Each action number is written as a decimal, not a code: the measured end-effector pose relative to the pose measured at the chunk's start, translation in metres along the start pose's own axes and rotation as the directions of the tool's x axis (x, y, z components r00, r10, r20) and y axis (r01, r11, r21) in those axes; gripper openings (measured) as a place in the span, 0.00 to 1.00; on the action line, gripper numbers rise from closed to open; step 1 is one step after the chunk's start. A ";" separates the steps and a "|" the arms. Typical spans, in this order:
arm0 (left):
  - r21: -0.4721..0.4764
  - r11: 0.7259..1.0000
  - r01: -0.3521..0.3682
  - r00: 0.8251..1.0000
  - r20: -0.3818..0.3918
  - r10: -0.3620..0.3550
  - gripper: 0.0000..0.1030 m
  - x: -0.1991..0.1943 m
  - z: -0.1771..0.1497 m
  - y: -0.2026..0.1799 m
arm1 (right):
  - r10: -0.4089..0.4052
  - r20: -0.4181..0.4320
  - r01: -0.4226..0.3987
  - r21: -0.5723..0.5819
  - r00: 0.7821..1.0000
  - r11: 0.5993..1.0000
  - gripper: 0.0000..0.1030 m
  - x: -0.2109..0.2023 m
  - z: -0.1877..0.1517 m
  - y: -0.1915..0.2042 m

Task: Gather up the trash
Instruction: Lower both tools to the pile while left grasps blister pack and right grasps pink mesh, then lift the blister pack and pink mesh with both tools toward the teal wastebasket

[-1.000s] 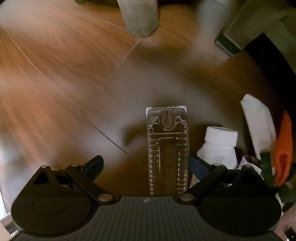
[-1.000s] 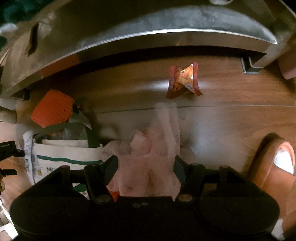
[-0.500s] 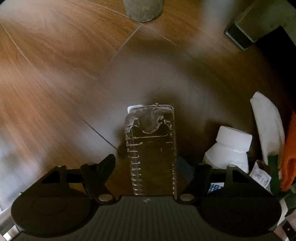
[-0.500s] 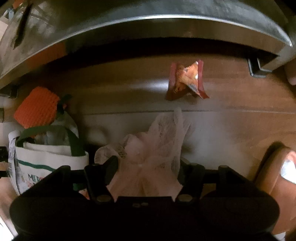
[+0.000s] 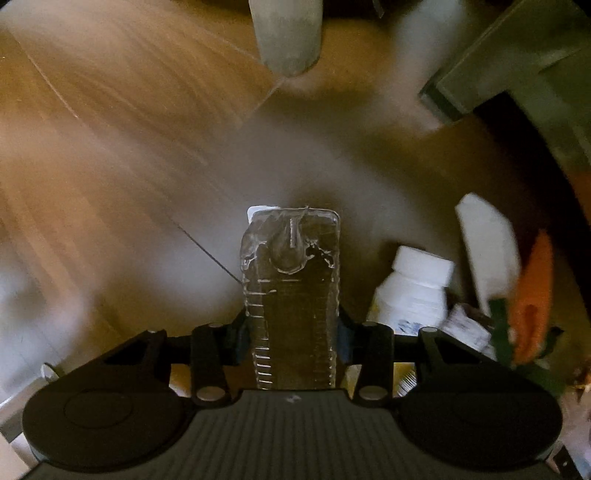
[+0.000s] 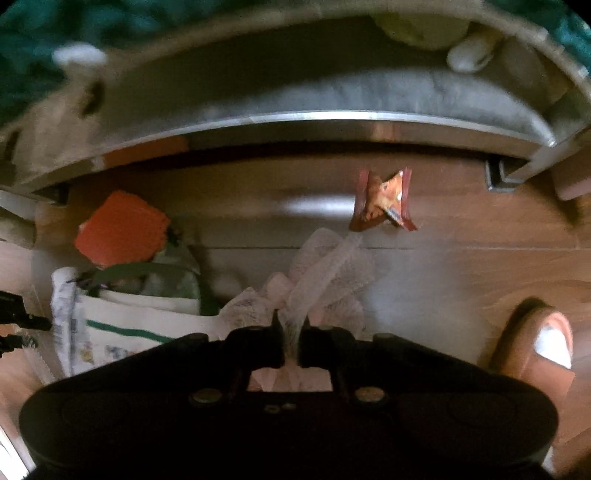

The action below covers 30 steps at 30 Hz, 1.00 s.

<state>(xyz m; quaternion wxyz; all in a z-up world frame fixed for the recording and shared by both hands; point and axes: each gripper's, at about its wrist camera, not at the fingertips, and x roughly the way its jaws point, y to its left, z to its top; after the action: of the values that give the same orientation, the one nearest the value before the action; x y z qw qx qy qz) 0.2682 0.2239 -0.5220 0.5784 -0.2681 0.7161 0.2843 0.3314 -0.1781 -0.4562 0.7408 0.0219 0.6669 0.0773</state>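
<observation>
My left gripper (image 5: 291,328) is shut on a clear plastic blister pack (image 5: 291,280), held lengthwise above the wooden floor. My right gripper (image 6: 291,332) is shut on a crumpled white and pink tissue (image 6: 325,269). A white tote bag with green handles (image 6: 136,314) stands to the left of the right gripper and holds an orange item (image 6: 122,232). A red and orange snack wrapper (image 6: 384,199) lies on the floor ahead of the right gripper. In the left wrist view a white pill bottle (image 5: 413,291) sits just right of the blister pack, beside the bag's contents.
A grey sofa base (image 6: 295,122) runs across the far side, with a metal foot (image 6: 498,177) at the right. A grey furniture leg (image 5: 288,33) stands ahead of the left gripper. A slipper (image 6: 535,339) sits at the right.
Both grippers have closed: the left onto the blister pack, the right onto the tissue. Both views have shifted and blurred with motion.
</observation>
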 end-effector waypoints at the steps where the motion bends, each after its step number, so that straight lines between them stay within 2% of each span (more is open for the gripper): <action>1: 0.000 1.000 0.000 1.000 0.003 0.000 0.42 -0.005 -0.001 0.001 | 0.000 0.010 0.000 -0.001 1.000 1.000 0.05 -0.009 -0.002 0.000; 7: -0.012 0.999 0.042 0.998 0.050 -0.042 0.42 -0.059 -0.022 0.000 | 0.005 0.064 -0.004 -0.008 0.998 1.000 0.05 -0.064 -0.010 0.011; 13: 0.027 0.997 0.078 0.990 0.118 -0.081 0.42 -0.126 -0.050 0.001 | 0.022 0.149 -0.019 -0.021 0.989 1.000 0.05 -0.125 -0.022 0.018; 18: 0.083 0.990 0.116 0.973 0.189 -0.130 0.42 -0.182 -0.086 0.004 | 0.054 0.205 -0.048 -0.035 0.977 0.998 0.04 -0.178 -0.040 0.023; 20: 0.121 0.983 0.139 0.960 0.226 -0.163 0.42 -0.207 -0.101 0.003 | 0.082 0.239 -0.071 -0.056 0.968 0.996 0.04 -0.202 -0.048 0.027; 24: 0.215 0.958 0.192 0.922 0.295 -0.251 0.42 -0.256 -0.134 0.000 | 0.134 0.308 -0.106 -0.107 0.942 0.989 0.04 -0.249 -0.066 0.036; 30: 0.322 0.914 0.246 0.846 0.388 -0.364 0.42 -0.329 -0.183 0.007 | 0.198 0.418 -0.133 -0.180 0.886 0.975 0.04 -0.319 -0.087 0.045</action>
<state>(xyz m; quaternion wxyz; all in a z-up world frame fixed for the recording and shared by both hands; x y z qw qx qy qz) 0.2008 0.1155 -0.1674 0.7932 -0.2298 0.5451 0.1447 0.2098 -0.1857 -0.1451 0.8608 0.0412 0.4735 0.1820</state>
